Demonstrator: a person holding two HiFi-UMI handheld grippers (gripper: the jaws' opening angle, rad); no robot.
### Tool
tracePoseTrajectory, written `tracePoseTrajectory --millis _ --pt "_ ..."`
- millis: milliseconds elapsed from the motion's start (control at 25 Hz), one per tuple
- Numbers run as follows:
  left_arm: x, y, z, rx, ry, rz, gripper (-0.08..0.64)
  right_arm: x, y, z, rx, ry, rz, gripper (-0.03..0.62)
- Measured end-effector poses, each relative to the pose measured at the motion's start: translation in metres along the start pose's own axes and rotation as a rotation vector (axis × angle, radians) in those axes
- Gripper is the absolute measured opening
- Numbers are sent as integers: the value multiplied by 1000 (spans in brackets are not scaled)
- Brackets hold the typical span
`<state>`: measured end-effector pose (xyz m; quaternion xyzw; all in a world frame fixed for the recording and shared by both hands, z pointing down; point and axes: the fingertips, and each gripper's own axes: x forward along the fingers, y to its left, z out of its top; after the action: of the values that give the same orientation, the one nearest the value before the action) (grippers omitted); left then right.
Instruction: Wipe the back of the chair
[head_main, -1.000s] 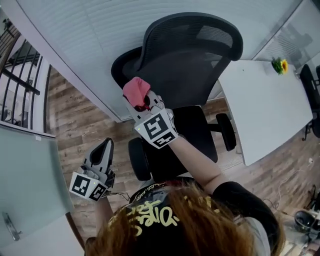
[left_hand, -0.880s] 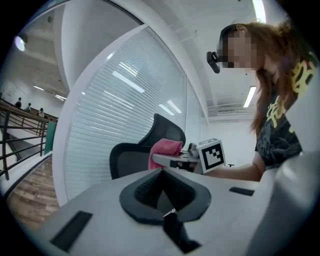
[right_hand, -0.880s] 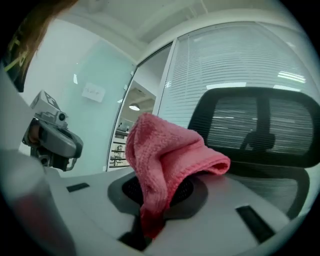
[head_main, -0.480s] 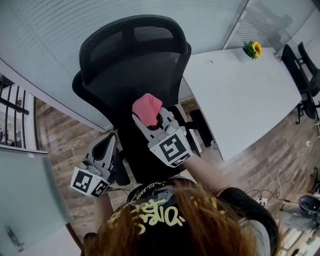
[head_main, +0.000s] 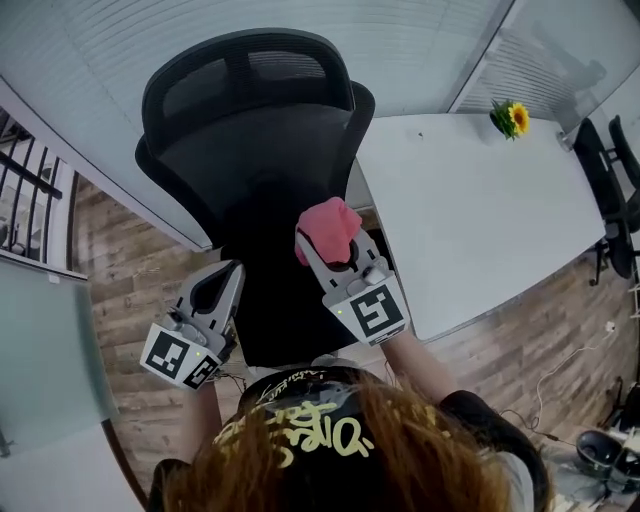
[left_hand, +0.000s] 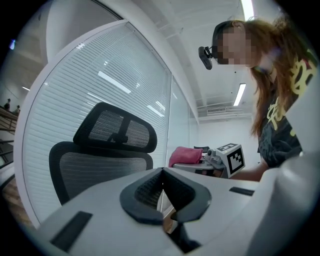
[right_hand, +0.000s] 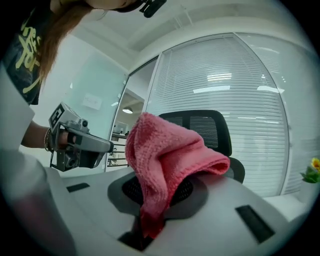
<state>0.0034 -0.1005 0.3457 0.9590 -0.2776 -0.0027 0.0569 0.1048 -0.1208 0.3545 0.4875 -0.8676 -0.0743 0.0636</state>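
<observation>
1. My right gripper (head_main: 338, 260) has its jaws clamped on a pink cloth (head_main: 330, 226). The cloth bunches above the jaw tips and one fold hangs down between them.
2. My left gripper (head_main: 226, 277) has its jaws together with nothing between them. It sits low on the left, beside the seat (head_main: 285, 325).
3. The chair (head_main: 250, 150) faces me with its mesh back upright and its headrest (head_main: 245, 68) above. From the left gripper view, I judge that the cloth is near the back but not pressed on it.
4. Risk: the grip holds only part of the cloth, so a hard drag over the mesh could snag it and pull it free.
5. Risk: nothing braces the chair, so a firm push could swing or roll it away.
6. Risk: the white table (head_main: 470, 215) is just beside my right arm, and a wide sweep could knock it.
7. Containers: I see none clearly. The flower (head_main: 512, 118) on the table's far end may stand in a pot, but it is too small to tell.
</observation>
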Motion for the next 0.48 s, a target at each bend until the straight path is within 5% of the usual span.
tracePoseTrajectory --millis 480 --pt "-15 -30 -13 2 25 5 -9 -36 15 -17 61 16 -5 58"
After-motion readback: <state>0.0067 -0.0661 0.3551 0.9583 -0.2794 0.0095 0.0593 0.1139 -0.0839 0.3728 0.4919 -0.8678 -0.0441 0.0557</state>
